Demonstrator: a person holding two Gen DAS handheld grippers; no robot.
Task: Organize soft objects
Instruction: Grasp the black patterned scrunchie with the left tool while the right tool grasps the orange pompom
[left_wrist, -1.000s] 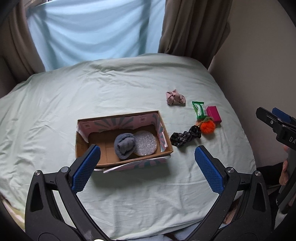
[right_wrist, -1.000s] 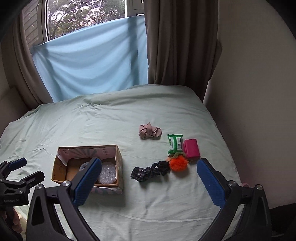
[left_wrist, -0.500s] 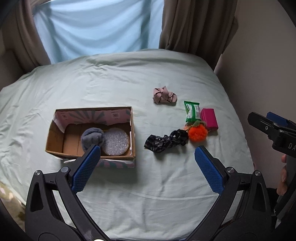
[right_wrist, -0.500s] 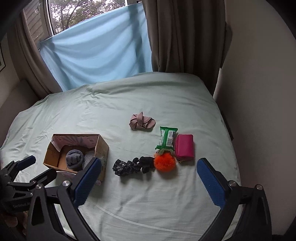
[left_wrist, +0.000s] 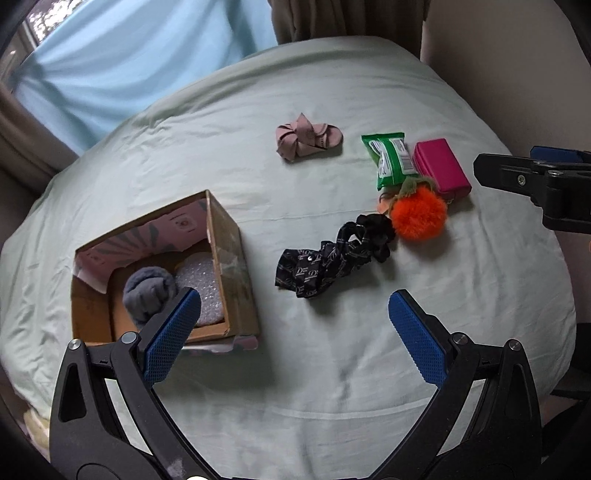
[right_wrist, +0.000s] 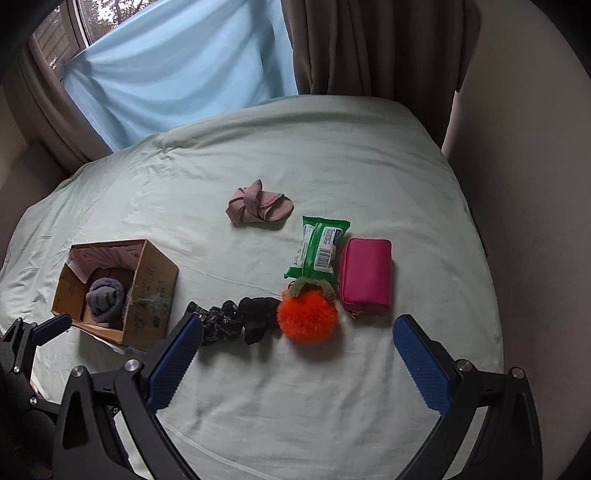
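The bed is wearing a matt, creased cotton-like sheet, and the cardboard box is showing dull, rough brown paperboard. The orange pompom is looking fluffy beside the glossy green plastic packet, while the pink pouch is showing a smooth, faintly shiny skin

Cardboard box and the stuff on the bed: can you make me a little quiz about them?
1. True or false: the cardboard box already holds a grey sock bundle.
2. What touches the orange pom-pom? A) pink cloth B) black scrunchie C) the box
3. Fill in: both the left gripper and the right gripper are ____.

Key: 1 true; 2 B; 3 open
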